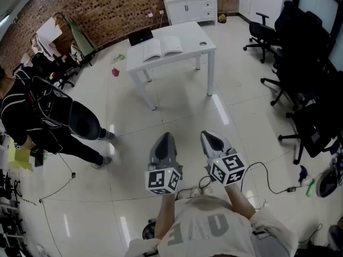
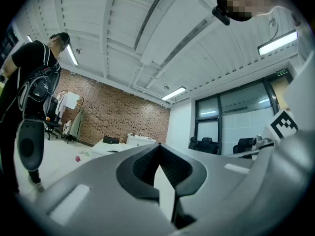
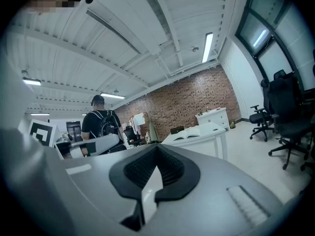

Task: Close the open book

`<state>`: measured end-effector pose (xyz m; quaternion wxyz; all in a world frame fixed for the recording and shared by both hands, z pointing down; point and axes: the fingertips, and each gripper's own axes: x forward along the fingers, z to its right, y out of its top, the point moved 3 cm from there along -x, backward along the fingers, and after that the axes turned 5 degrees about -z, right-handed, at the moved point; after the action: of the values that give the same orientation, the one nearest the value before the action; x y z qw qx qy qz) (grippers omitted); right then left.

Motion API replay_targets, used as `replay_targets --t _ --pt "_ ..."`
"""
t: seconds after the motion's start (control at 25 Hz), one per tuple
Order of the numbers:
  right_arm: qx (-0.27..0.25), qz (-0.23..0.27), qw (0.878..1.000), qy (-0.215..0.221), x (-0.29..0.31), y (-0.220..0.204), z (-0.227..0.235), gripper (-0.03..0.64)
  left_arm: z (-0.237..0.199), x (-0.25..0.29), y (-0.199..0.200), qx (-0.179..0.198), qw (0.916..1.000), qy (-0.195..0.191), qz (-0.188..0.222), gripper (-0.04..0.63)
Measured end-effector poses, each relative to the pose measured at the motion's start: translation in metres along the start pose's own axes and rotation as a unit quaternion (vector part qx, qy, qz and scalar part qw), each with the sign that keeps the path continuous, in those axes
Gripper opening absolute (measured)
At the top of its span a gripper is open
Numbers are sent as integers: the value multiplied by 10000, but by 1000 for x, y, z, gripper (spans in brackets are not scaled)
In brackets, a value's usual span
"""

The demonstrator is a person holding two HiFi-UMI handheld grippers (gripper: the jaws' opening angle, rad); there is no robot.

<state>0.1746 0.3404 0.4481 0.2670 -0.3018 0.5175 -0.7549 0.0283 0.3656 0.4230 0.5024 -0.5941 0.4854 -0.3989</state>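
The open book (image 1: 162,48) lies flat with its white pages up on a white table (image 1: 187,55), far across the floor from me. In the right gripper view the book (image 3: 191,131) shows small on the table (image 3: 209,134). My left gripper (image 1: 164,142) and right gripper (image 1: 212,138) are held side by side near my body, pointing toward the table and well short of it. Both are shut with nothing between the jaws. In each gripper view, the left gripper (image 2: 158,145) and the right gripper (image 3: 157,146) have their tips meeting.
A black laptop (image 1: 140,36) and a small round object (image 1: 203,44) share the table. A person in black (image 1: 40,116) stands at the left. Office chairs (image 1: 300,84) line the right side. A white cabinet (image 1: 191,7) stands at the brick wall. A cable (image 1: 270,183) runs on the floor.
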Motion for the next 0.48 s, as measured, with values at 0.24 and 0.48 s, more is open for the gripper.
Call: replay_targets --t 0.24,0.48 --pt "24 20 10000 -7 -2 0 1 2 1 -1 0 -13 10000 15 -35 12" --pt "-78 45 10000 40 -3 2 9 2 8 6 -2 105 9999 68 -47 12"
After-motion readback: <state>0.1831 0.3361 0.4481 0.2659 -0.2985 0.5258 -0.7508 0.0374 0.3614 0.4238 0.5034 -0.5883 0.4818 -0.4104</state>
